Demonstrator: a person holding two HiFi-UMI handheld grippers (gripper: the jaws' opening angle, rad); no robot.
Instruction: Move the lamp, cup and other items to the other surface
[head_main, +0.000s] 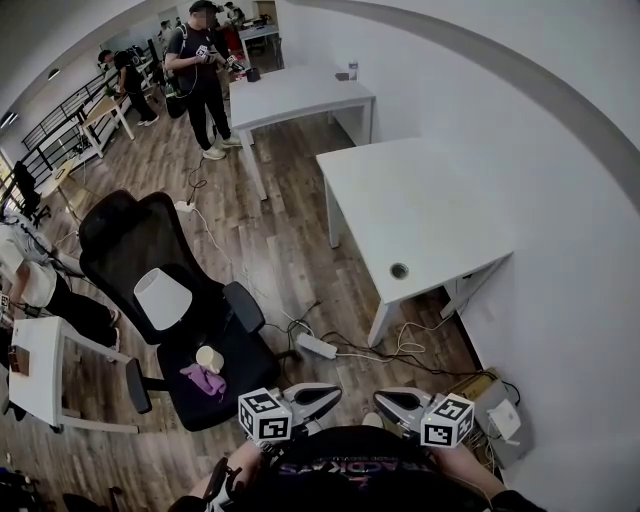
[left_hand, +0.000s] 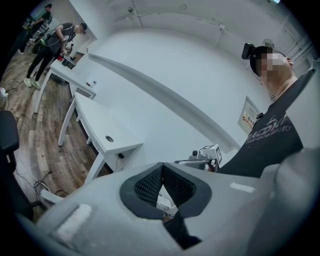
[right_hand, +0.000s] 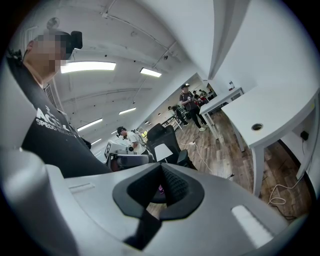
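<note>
On the black office chair (head_main: 125, 240) lie a white lamp shade (head_main: 163, 297), a pale cup (head_main: 209, 358) and a purple item (head_main: 203, 380). The white table (head_main: 420, 215) stands to the right by the wall. My left gripper (head_main: 335, 393) and right gripper (head_main: 380, 398) are held close to my chest at the bottom of the head view, tips facing each other. Both are shut with nothing between the jaws. The left gripper (left_hand: 161, 167) looks at the right gripper's marker cube (left_hand: 210, 152) and the table (left_hand: 102, 130). Past the right gripper (right_hand: 161, 170) show the chair (right_hand: 167, 135) and lamp (right_hand: 161, 150).
A power strip (head_main: 317, 346) and cables lie on the wood floor between chair and table. A second white table (head_main: 300, 95) stands farther back with people (head_main: 200, 75) beside it. A small white table (head_main: 40, 365) and a seated person (head_main: 40, 285) are at left. A box (head_main: 497, 410) sits by the wall.
</note>
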